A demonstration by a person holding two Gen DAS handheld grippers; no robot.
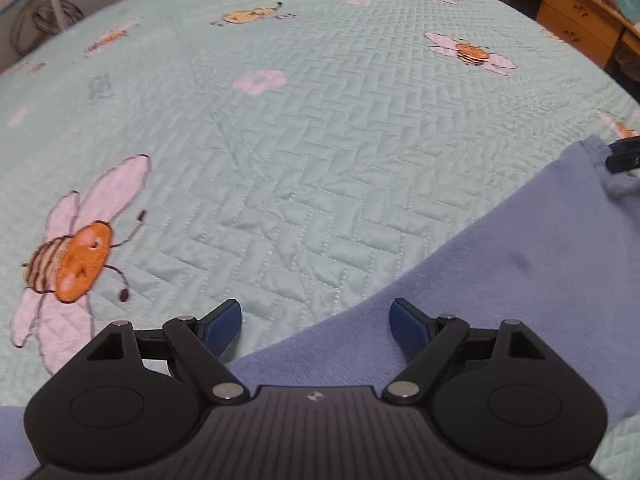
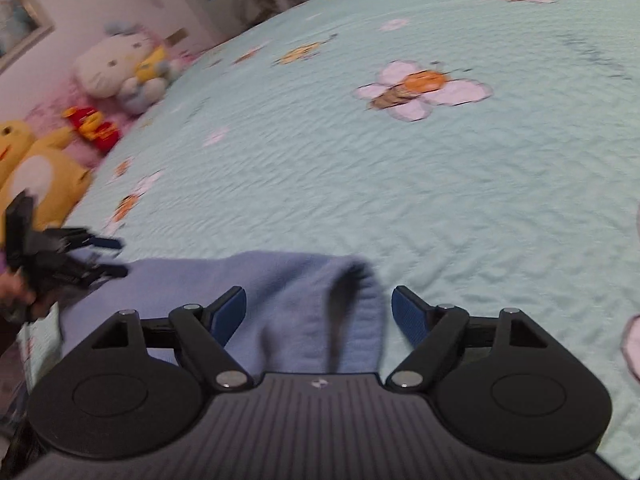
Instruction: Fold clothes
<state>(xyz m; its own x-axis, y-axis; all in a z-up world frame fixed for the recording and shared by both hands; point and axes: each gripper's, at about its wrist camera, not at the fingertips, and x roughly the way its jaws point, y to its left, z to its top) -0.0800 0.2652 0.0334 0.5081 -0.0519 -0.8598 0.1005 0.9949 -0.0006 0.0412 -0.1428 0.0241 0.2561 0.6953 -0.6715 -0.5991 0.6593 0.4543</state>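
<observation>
The soft, light blue garment is being judged limp and best pinched at its edge; both the left gripper and right gripper are being held wide apart, empty.

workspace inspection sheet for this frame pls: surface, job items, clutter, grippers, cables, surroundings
Surface: mint quilted bedspread with bee and flower prints.
Job's things: blue garment lying on the bedspread, one rounded end rumpled.
Clutter: plush toys along the bed's edge.
Grippers: left gripper open over the garment's edge; right gripper open, garment between the pads, not pinched.
Cables: coiled hose or cable by the wall, blurred.
Surroundings: wooden drawers, white wall.
</observation>
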